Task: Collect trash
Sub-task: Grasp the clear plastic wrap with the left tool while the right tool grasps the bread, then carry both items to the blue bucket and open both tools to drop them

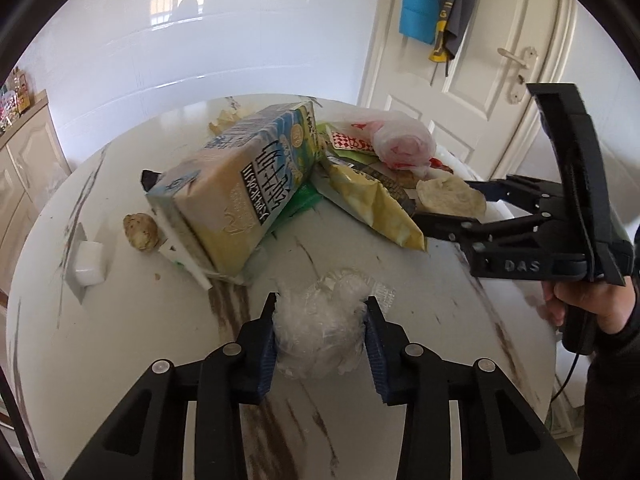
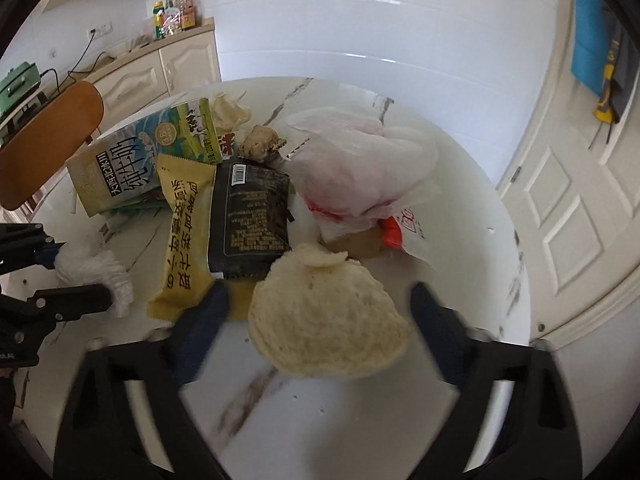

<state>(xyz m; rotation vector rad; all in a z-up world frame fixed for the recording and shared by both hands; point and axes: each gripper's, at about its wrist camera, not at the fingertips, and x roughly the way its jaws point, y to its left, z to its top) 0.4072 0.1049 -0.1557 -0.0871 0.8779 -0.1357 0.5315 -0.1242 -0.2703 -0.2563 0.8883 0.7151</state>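
Trash lies on a round white marble table (image 1: pixel 400 280). My left gripper (image 1: pixel 320 312) is shut on a crumpled clear plastic wad (image 1: pixel 320 328), which also shows in the right wrist view (image 2: pixel 96 272). My right gripper (image 2: pixel 316 308) is open, its fingers on either side of a pale steamed bun (image 2: pixel 328 320) without touching it. The bun also shows in the left wrist view (image 1: pixel 450 196), with the right gripper (image 1: pixel 452 208) around it. A milk carton (image 1: pixel 240 188), a yellow snack bag (image 1: pixel 376 204), a black wrapper (image 2: pixel 252 216) and a white plastic bag (image 2: pixel 360 168) lie heaped behind.
A ginger piece (image 1: pixel 140 232) and a white block (image 1: pixel 90 268) lie at the table's left. A wooden chair back (image 2: pixel 44 140) stands beyond the carton. A white door (image 1: pixel 480 80) with hanging clothes is at the right, and cabinets (image 2: pixel 160 68) are along the wall.
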